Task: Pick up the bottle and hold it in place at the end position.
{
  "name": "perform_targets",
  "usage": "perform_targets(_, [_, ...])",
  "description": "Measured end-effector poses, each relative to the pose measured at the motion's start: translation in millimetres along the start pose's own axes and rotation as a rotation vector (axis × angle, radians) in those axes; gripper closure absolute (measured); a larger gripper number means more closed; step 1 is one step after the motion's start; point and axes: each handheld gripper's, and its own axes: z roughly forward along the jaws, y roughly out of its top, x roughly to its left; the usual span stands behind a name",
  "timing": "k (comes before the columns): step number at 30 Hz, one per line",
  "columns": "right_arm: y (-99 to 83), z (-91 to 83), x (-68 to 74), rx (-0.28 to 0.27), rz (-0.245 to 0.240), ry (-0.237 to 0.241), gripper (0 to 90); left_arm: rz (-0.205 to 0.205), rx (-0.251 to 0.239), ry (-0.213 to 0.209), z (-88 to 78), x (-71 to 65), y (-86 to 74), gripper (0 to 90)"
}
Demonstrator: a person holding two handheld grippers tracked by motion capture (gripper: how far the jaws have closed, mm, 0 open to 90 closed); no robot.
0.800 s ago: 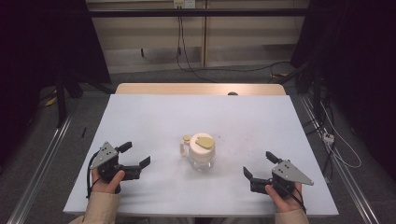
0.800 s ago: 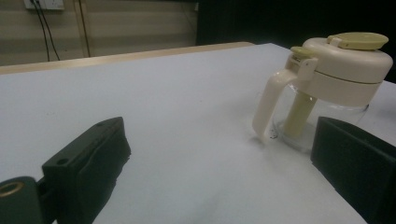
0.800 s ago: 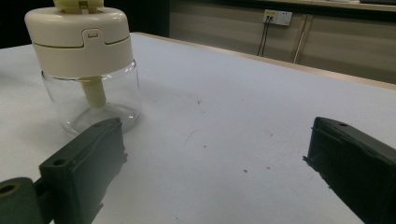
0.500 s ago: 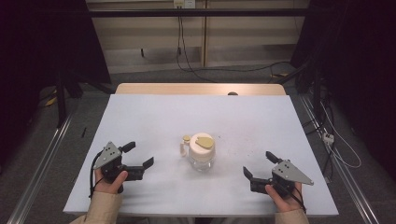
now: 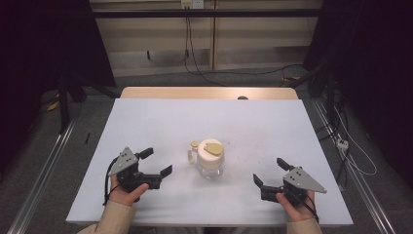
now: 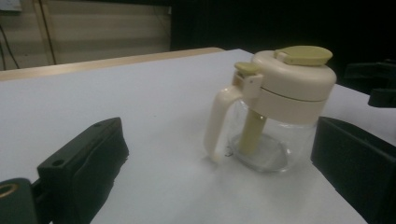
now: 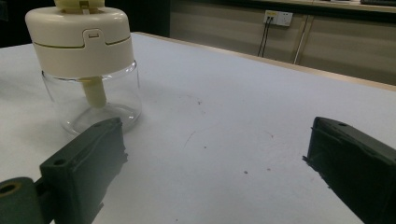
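Note:
A small clear glass jar with a cream lid, cream handle and yellow-green cap (image 5: 209,157) stands upright at the middle of the white table (image 5: 160,122). My left gripper (image 5: 157,162) rests on the table to the jar's left, jaws open and empty. On the jar's right, my right gripper (image 5: 271,171) lies near the front edge, also open and empty. In the left gripper view the jar (image 6: 275,107) stands ahead with its handle turned toward me. The jar (image 7: 86,65) sits at the upper left in the right gripper view, beyond the left jaw.
A wooden strip (image 5: 209,92) borders the table's far edge, with a small dark object (image 5: 242,97) on it. Cables (image 5: 195,58) run along the floor and wall beyond. Metal rails (image 5: 44,165) flank the table on both sides.
My left gripper has slid a little to the right, closer to the jar. The right gripper and the jar have kept still.

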Motion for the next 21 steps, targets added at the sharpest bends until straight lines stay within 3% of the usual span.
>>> perform_targets(7, [0.3, 1.6, 0.5, 0.002, -0.002, 0.002, 3.5, -0.014, 0.031, -0.028, 14.7, -10.6, 0.3, 3.3])
perform_targets(17, [0.3, 1.4, 0.1, 0.001, -0.001, 0.005, 3.5, 0.010, 0.080, -0.060, 33.3, -24.8, -0.4, 3.8])
perform_targets(21, [0.2, 1.5, 0.1, 0.003, -0.001, 0.006, 3.6, 0.036, 0.096, -0.071, 40.8, -30.9, -1.3, 3.9])
